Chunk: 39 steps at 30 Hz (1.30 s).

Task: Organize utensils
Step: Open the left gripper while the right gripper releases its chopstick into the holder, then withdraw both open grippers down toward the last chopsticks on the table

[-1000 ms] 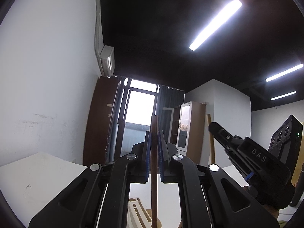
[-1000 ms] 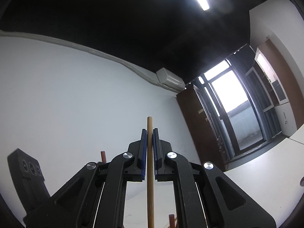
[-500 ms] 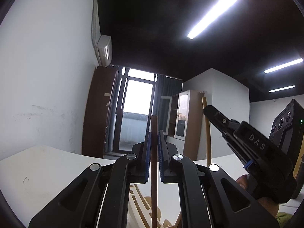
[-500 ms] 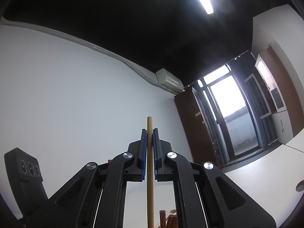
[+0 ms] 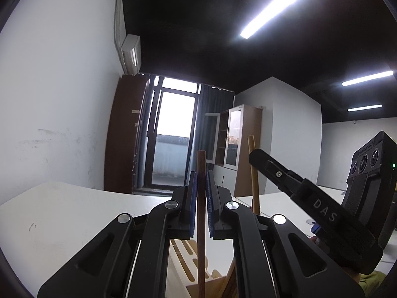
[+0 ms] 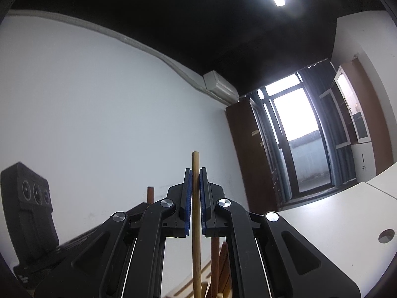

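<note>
**A:** White walls, a dark ceiling with strip lights, a glazed door at the far end, and a white bench (image 5: 74, 213) running below it all. Which step would you say is in hand?

**B:** Carrying, I'd judge. Each hand-held gripper has a utensil handle upright between its blue pads, with the holder low and near. The left hand-held gripper (image 5: 201, 198) is clamped narrow on a dark reddish-brown wooden handle (image 5: 201, 221); the right hand-held gripper (image 6: 195, 196) is clamped just as narrow on a pale wooden handle (image 6: 196, 226).

**A:** And the holder?

**B:** A pale wooden rack with long slots (image 5: 184, 255), standing on the bench at the bottom of the left view, mostly hidden behind the gripper's arms. In the right view another dark stick (image 6: 215, 265) stands just right of the pale handle; whether it sits in the rack I cannot tell.

**A:** How do the two hands stand to each other?

**B:** Side by side. From the left view the right one shows at the right, angled up, its pale handle poking above its tip. Apart, not touching.

**A:** What does the next move call for?

**B:** My guess: lower each handle straight into the rack while keeping it vertical, then release. The working ends are out of view below, so I can't say what kind of utensils they are. Both handles are round, slim and smooth; they could pivot in the pads if knocked against the rack.
</note>
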Motion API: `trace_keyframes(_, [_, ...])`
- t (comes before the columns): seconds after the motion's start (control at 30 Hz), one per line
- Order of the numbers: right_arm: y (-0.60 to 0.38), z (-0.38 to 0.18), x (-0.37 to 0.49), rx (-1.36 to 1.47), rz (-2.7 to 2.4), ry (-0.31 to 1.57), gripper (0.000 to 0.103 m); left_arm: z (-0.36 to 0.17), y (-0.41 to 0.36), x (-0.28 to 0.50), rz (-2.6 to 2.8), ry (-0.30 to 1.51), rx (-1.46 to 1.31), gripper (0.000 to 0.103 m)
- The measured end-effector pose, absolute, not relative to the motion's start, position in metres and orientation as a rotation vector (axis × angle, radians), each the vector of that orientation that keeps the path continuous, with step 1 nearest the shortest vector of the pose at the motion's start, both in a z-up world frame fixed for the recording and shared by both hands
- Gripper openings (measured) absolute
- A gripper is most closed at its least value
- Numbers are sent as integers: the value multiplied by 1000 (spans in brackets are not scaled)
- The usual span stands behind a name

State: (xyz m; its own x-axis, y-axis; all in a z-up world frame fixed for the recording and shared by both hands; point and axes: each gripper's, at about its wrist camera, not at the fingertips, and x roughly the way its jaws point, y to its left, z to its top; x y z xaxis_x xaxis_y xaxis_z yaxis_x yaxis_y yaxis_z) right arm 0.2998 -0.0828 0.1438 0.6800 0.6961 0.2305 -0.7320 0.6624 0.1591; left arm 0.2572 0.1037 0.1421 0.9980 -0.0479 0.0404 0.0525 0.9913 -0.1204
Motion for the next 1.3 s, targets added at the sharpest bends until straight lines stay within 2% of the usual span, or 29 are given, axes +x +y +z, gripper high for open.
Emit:
trace_keyframes(0.57, [-87, 132, 286, 156, 781, -54, 7, 142, 104, 240, -63, 13, -108, 7])
trace_keyframes(0.6, [-88, 131, 286, 160, 781, -47, 7, 144, 101, 239, -74, 23, -101, 8])
trace_keyframes(0.63, [-89, 131, 286, 164, 786, -34, 7, 145, 100, 239, -73, 28, -98, 15])
trace_keyframes(0.67, [-90, 131, 287, 167, 786, -24, 8, 146, 100, 236, -68, 25, -102, 21])
trace_keyframes(0.7, [-92, 130, 286, 171, 787, -17, 8, 148, 100, 234, -67, 24, -107, 22])
trace_keyframes(0.83, [-97, 129, 282, 171, 764, -9, 18, 152, 99, 227, -63, 21, -102, 22])
trace_keyframes(1.07, [-107, 128, 271, 154, 708, 11, 25, 155, 93, 214, -51, 30, -104, 22])
trace_keyframes(1.3, [-107, 129, 261, 117, 685, 37, 26, 152, 84, 214, 0, 103, -63, 22])
